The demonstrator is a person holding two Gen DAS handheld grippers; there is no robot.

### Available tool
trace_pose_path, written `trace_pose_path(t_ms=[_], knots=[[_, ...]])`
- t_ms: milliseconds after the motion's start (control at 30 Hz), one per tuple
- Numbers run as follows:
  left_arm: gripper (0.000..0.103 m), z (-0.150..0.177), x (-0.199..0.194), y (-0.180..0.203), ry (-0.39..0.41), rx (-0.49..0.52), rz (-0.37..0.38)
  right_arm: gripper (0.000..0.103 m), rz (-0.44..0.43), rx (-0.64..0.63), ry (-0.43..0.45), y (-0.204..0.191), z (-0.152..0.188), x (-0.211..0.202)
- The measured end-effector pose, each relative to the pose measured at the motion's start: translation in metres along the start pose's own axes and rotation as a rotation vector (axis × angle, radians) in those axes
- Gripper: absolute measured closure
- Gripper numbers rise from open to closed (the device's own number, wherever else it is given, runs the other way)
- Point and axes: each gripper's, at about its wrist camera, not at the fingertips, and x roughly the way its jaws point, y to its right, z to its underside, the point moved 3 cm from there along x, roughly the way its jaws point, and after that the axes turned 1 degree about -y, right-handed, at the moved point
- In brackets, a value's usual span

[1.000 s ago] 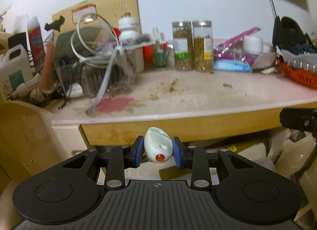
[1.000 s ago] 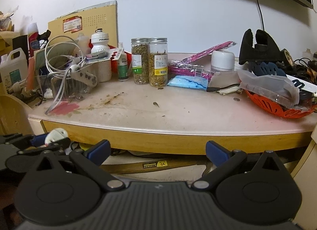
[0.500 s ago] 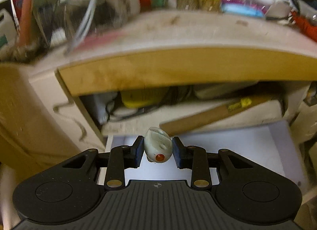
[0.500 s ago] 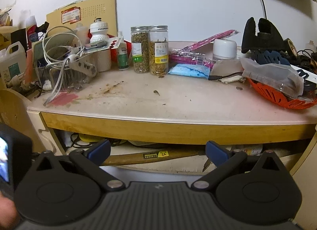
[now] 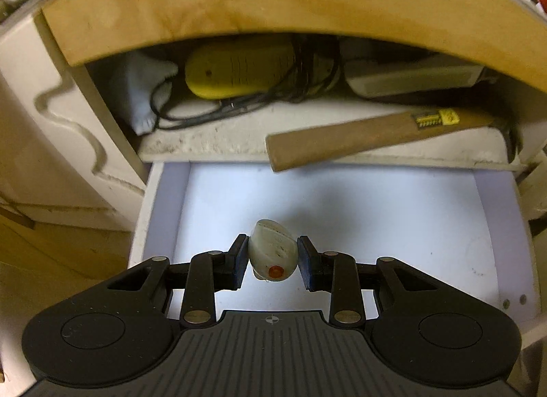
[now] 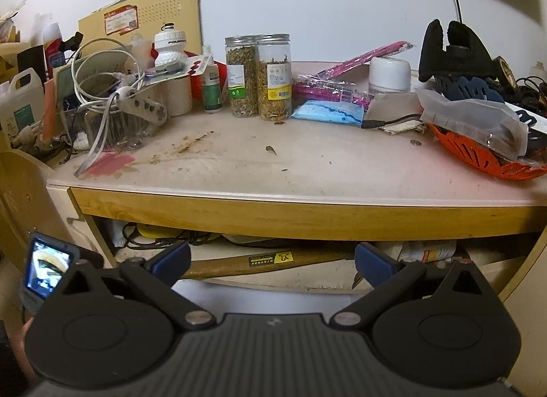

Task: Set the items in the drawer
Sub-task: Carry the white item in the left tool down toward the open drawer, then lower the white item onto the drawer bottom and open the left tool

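In the left wrist view, the left gripper [image 5: 272,262] is clenched on a small white plug-like item [image 5: 272,252] with an orange dot on its near end; both blue pads press its sides. Taking the drawer [image 5: 160,205] as landmark, the item hangs above the pale drawer floor, toward the front and somewhat left of the middle, not visibly touching it. Its long axis runs roughly along the line of the fingers, orange end toward the camera, far end tipped toward the drawer's back. Beyond the drawer's back edge a shelf carries a wooden hammer handle [image 5: 369,137] whose butt juts out over the drawer, well apart from the item, and a yellow device [image 5: 236,68] with black cable further in. So the drop spot lies straight below the tongs, and a release probably needs only a little more descent.

In the right wrist view, the right gripper [image 6: 271,260] is released, its jaws wide with nothing between them. It faces the wooden tabletop edge [image 6: 273,215] above the drawer, whose pale interior shows only as a sliver. The left hand is clearly nearer the drawer.
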Motion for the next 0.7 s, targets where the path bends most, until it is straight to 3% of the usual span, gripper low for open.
trace_pose_path(t_ms=[300, 700], knots=[[0.073, 0.011, 0.04, 0.002, -0.133, 0.008, 0.025, 0.0, -0.012, 0.002, -0.023, -0.001, 0.002, 0.004], [0.073, 0.028, 0.065, 0.011, -0.245, 0.044, 0.045, 0.0, -0.03, 0.009, -0.045, -0.003, 0.003, 0.008]])
